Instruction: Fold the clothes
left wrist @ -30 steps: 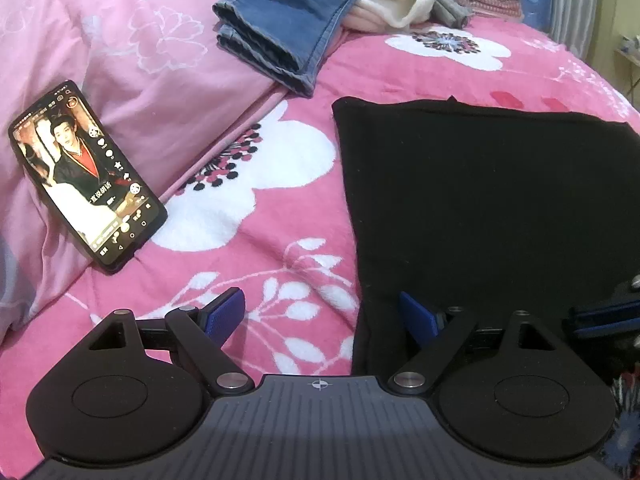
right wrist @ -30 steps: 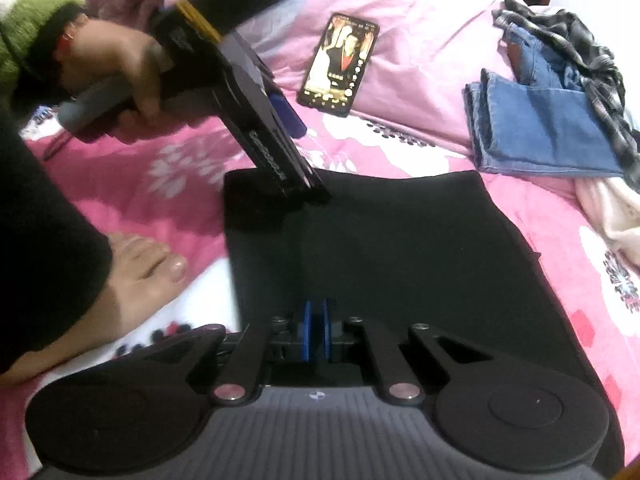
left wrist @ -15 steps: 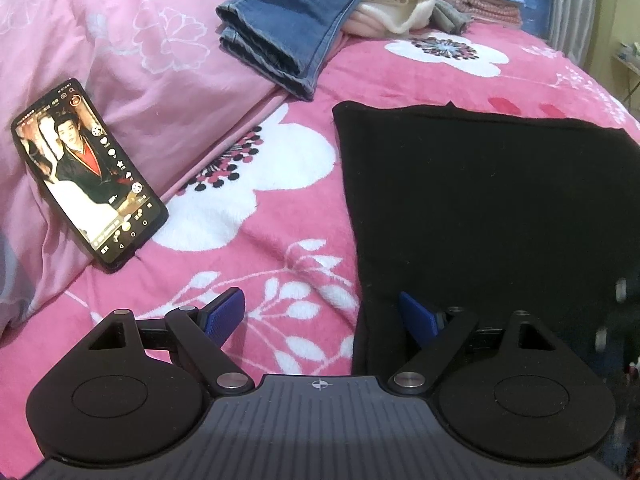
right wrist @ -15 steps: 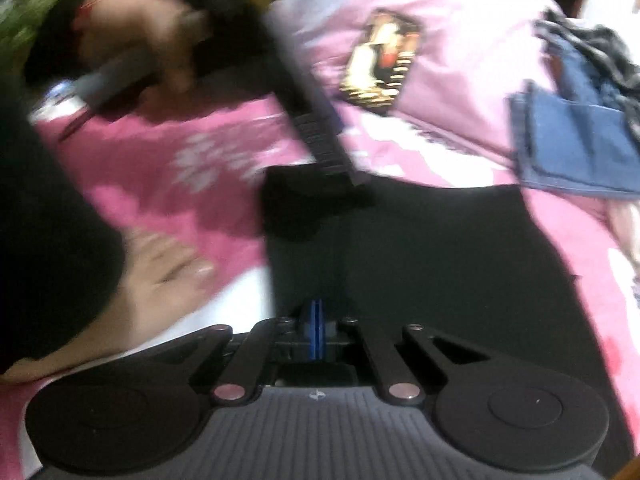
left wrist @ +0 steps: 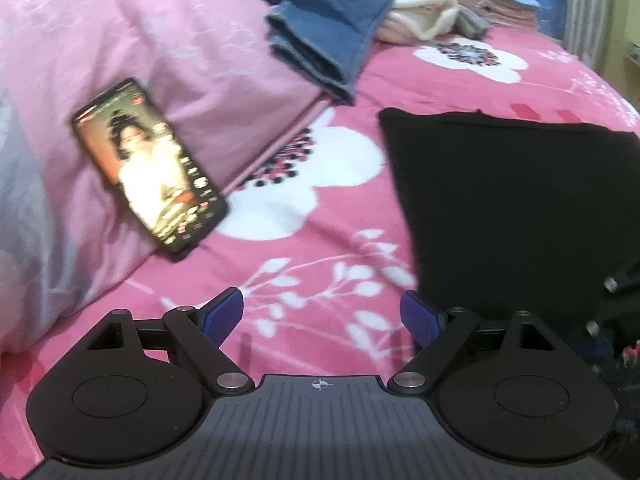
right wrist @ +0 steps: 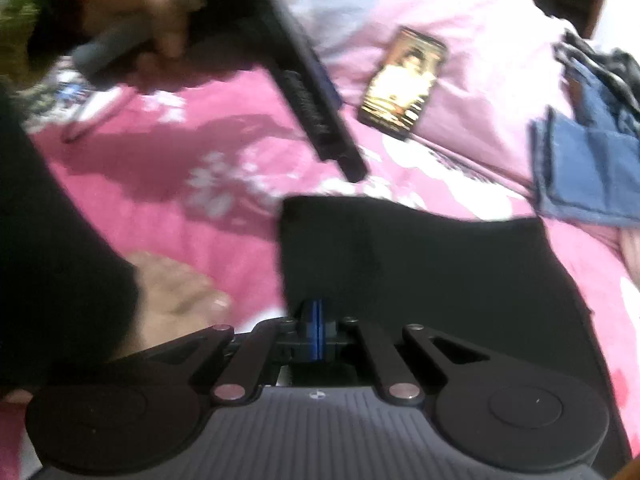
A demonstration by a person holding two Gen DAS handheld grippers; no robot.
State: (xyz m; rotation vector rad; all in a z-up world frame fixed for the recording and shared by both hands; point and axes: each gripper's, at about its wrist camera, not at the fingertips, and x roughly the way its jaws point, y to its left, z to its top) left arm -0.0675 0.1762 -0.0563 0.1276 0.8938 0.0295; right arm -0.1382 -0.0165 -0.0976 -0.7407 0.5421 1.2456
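Dim, even indoor light; both fisheye views bowed at the edges and motion-blurred – worst on the hand (right wrist: 132, 12) and phone (right wrist: 402, 82), its screen glowing.

1. We see the folded garment (left wrist: 520, 208) lying flat on the bedspread (left wrist: 304, 248).
2. Left of it, the phone (left wrist: 150, 168) rests on the quilt (left wrist: 120, 40).
3. Behind, folded jeans (left wrist: 332, 36) lie beside a clothes pile (left wrist: 424, 16).

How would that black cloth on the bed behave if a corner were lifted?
The black cloth lies flat and follows the pink bedspread, so it would probably droop limply. It looks thin, likely light. It might also drag and unfold.
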